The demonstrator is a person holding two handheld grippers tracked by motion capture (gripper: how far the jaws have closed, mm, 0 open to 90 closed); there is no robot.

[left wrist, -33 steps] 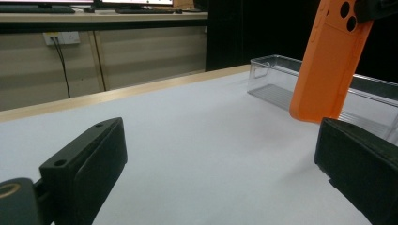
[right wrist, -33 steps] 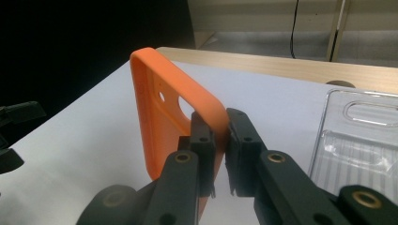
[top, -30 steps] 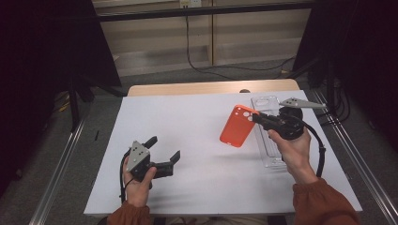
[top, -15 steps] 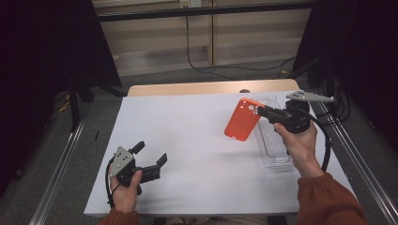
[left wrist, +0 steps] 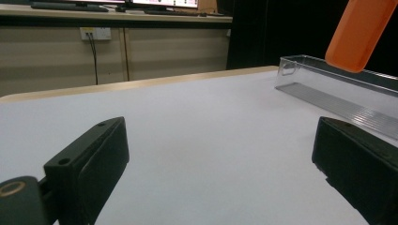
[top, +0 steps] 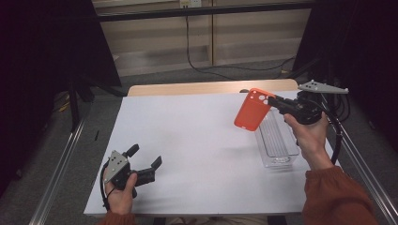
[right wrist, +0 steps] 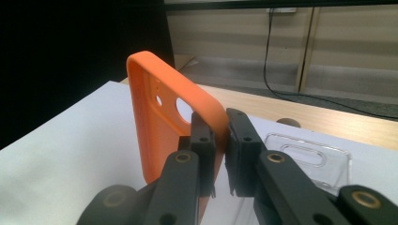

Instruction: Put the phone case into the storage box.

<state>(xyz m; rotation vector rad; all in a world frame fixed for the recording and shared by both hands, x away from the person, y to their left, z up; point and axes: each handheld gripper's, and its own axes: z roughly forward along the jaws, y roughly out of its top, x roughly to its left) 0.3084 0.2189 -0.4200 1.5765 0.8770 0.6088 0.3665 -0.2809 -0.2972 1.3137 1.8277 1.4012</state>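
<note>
Orange case is pinched by just its edge in the right tool, up over the clear tray at far right, so it could easily twist loose; left tool sits open near-left on the worktop.

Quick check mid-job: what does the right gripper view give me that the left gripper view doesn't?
Right gripper view alone: the right gripper shut on the edge of the orange rubbery phone case, beside its camera cutouts. Left gripper view alone: the left gripper, jaws wide apart over bare white table. Both: the case and the clear plastic tray.
</note>
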